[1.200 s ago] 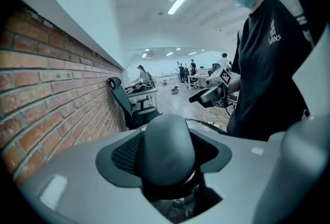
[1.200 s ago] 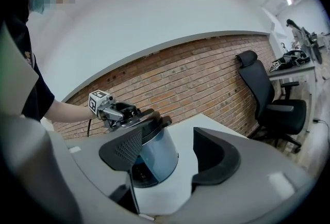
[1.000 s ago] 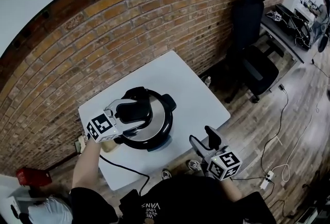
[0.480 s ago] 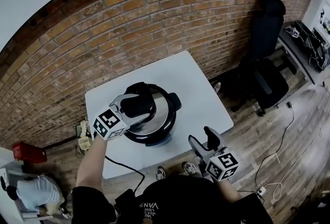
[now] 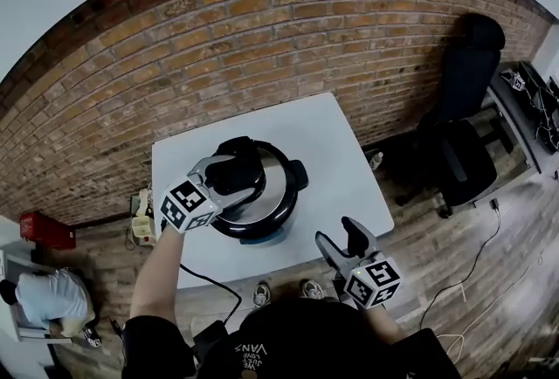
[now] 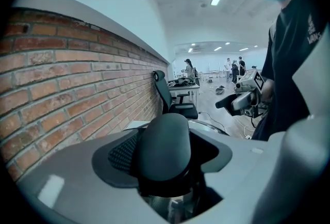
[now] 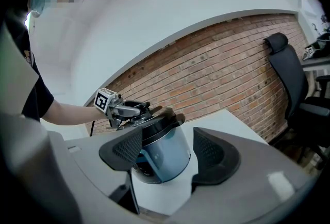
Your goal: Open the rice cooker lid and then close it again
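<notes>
Setting: brick wall (image 5: 262, 45) behind a white desk (image 5: 341, 159).
Task thing: rice cooker (image 5: 262, 207) sits mid-desk, lid seemingly down.
Left gripper (image 5: 229, 179): jaws clamped on the lid handle (image 6: 164, 145).
Right gripper (image 5: 339, 233): jaws parted, empty, near the desk's front edge.
Risk: with nothing bracing the base, a one-handed pull may drag or tip the cooker.

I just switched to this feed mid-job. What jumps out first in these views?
The black and silver rice cooker stands out first, in the middle of the white table against the brick wall. Its lid looks down, and the left gripper is closed on the lid handle. The right gripper hangs open off the table's near edge, holding nothing.
</notes>
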Motion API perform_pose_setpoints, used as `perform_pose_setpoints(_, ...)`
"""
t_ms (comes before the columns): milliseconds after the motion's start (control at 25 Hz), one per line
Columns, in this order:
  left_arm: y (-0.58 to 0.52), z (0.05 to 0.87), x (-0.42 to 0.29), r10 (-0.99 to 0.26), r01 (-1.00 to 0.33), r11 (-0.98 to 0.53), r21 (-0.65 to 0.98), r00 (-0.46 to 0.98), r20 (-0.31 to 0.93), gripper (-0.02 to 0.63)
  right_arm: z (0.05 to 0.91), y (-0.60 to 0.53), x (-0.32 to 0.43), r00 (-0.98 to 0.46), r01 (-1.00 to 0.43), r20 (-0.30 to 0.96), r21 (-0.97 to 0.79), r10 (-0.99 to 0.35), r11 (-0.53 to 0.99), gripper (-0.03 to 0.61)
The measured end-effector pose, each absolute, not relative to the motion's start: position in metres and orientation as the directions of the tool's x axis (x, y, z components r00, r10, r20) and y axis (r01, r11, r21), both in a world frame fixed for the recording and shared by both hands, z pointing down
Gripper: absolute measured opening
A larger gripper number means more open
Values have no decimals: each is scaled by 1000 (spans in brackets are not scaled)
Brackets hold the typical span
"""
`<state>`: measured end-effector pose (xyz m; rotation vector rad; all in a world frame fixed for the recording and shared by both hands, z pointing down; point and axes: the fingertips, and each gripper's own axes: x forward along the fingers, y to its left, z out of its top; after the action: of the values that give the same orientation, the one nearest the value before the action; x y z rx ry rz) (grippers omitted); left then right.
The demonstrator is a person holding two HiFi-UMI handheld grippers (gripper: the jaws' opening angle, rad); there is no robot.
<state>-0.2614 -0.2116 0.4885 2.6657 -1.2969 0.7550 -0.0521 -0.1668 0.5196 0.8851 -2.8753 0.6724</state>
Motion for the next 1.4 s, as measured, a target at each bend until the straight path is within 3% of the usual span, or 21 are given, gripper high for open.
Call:
perform_pose_setpoints(240,-210,487,-265,-759,-801,-580,-150,464,457,293,521,-178,-49,-884,-466,181,-386,-430,796,301)
perform_pose_setpoints(520,-193,477,-282,-922,-944,-265,-198,188,338,314,510,-185,-70,-959,-277,168,-390,-228,878,301)
perform_pose_setpoints(800,-113,459,-288,-969,-990,-8,-143,-27,244,314,498,-168,-102,-986,-130,143,-391,-80,911,301)
perform_pose_setpoints(1160,27,441,-267,-916,-914,385,-126,-396,72,313,501,-124,-118,-989,25,124,-382,78,924,301)
perform_pose_setpoints(1400,124,445,-205,-809,-808,573,-138,-585,61,313,493,-86,-103,-978,137,102,-350,183,927,299)
